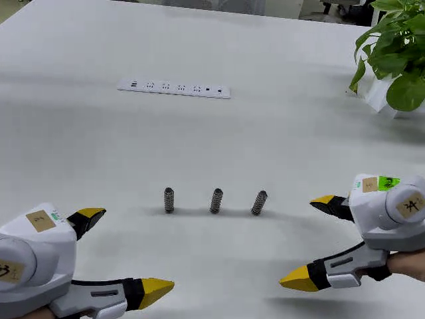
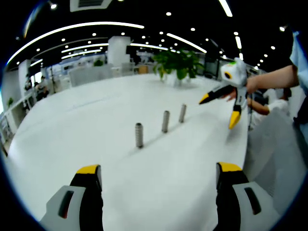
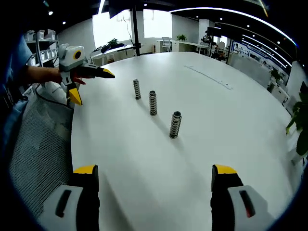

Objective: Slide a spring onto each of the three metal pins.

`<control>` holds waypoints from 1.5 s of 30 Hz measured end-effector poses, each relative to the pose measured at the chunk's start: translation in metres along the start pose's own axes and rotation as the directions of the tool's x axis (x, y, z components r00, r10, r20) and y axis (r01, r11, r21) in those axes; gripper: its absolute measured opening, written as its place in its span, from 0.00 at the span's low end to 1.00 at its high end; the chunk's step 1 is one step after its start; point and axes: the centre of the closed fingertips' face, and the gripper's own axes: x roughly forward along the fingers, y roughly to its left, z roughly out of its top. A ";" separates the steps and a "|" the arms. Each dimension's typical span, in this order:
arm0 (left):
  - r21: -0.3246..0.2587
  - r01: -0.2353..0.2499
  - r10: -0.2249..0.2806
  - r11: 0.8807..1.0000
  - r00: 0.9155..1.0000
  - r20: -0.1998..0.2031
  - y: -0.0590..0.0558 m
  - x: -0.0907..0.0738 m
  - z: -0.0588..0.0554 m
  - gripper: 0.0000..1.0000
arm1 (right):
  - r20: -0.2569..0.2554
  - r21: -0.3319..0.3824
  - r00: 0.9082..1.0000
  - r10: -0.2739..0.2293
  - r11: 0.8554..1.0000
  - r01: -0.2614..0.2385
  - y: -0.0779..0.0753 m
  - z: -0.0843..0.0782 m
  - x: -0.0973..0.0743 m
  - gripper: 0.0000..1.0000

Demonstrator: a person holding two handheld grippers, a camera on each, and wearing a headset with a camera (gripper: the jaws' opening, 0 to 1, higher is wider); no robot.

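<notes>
- Three springs (image 1: 216,200) are standing upright in a row mid-table (image 1: 265,146), spaced apart; cannot tell whether pins are sitting inside.
- Left gripper (image 1: 134,249) is hovering near the row's left end, fingers spread wide, carrying nothing.
- Right gripper (image 1: 297,241) is hovering opposite, fingers equally wide, empty.
- White pot (image 1: 375,93) at the far right edge is holding a leafy plant (image 1: 392,46).
- Power strip (image 1: 174,88) is lying beyond the springs.
</notes>
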 end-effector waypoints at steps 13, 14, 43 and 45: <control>-0.046 -0.011 0.012 0.999 1.000 0.018 0.009 -0.007 0.012 1.00 | 0.074 0.044 0.995 -0.067 0.997 0.064 0.009 0.001 -0.017 0.99; -0.059 -0.015 0.016 0.998 1.000 0.026 0.011 -0.008 0.015 1.00 | 0.094 0.048 0.993 -0.068 0.997 0.064 0.010 0.006 -0.017 0.99; -0.136 -0.076 0.087 0.988 0.993 0.080 0.007 -0.016 0.019 1.00 | 0.123 0.127 0.989 -0.087 0.989 0.072 0.041 -0.011 -0.020 0.99; -0.146 -0.074 0.086 0.987 0.993 0.080 0.007 -0.017 0.018 1.00 | 0.129 0.133 0.988 -0.091 0.988 0.073 0.044 -0.009 -0.021 0.99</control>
